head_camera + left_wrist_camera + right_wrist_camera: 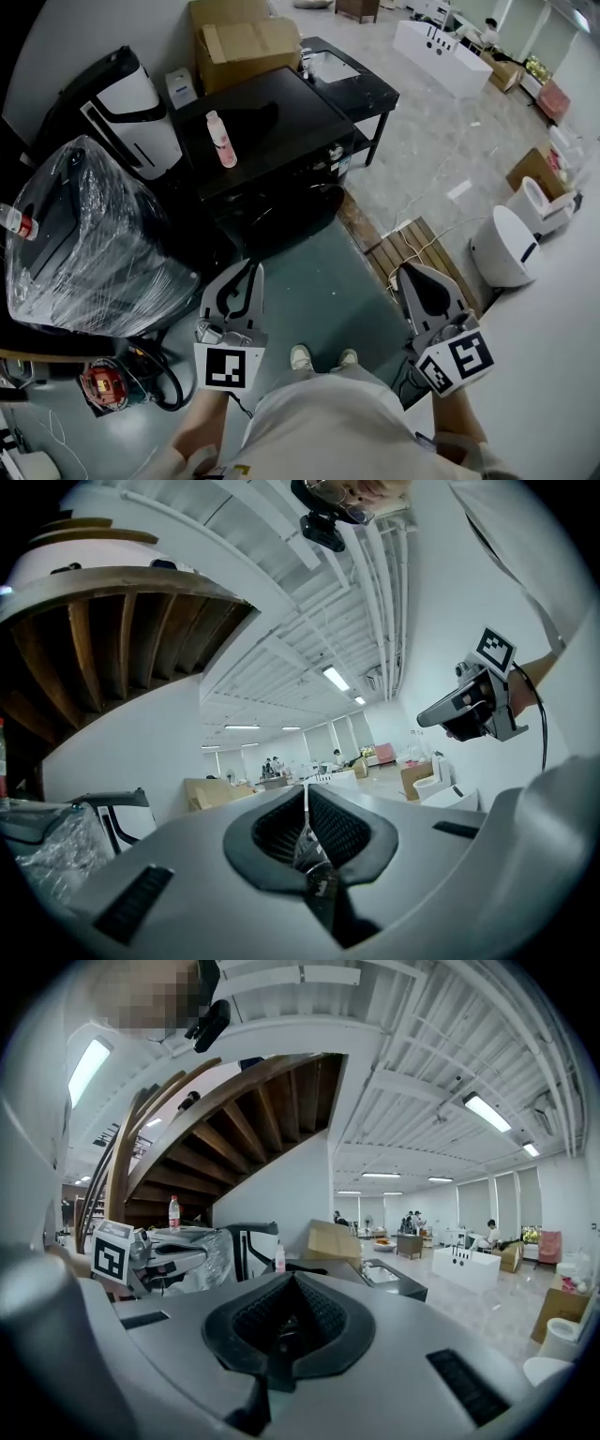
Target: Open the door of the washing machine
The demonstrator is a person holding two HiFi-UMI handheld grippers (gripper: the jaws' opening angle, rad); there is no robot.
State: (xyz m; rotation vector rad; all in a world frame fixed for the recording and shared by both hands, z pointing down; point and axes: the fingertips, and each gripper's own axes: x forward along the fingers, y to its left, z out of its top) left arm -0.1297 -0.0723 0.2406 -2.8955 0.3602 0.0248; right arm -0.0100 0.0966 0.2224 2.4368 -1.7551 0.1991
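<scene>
Both closed, empty, left gripper [250, 267], right gripper [406, 271].

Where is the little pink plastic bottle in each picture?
Head view: small pink plastic bottle upper left, on the black machine top.
Left gripper view: not seen.
Right gripper view: the bottle near centre, left of the box.
Shared landmark: brown cardboard box.

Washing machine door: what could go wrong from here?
1. The left claw and right claw are both shut. Unless they open, they can only push, not grip.
2. A pink bottle stands on the washing machine; a hard tug may topple it.
3. The white cable near the feet is a trip risk.
</scene>
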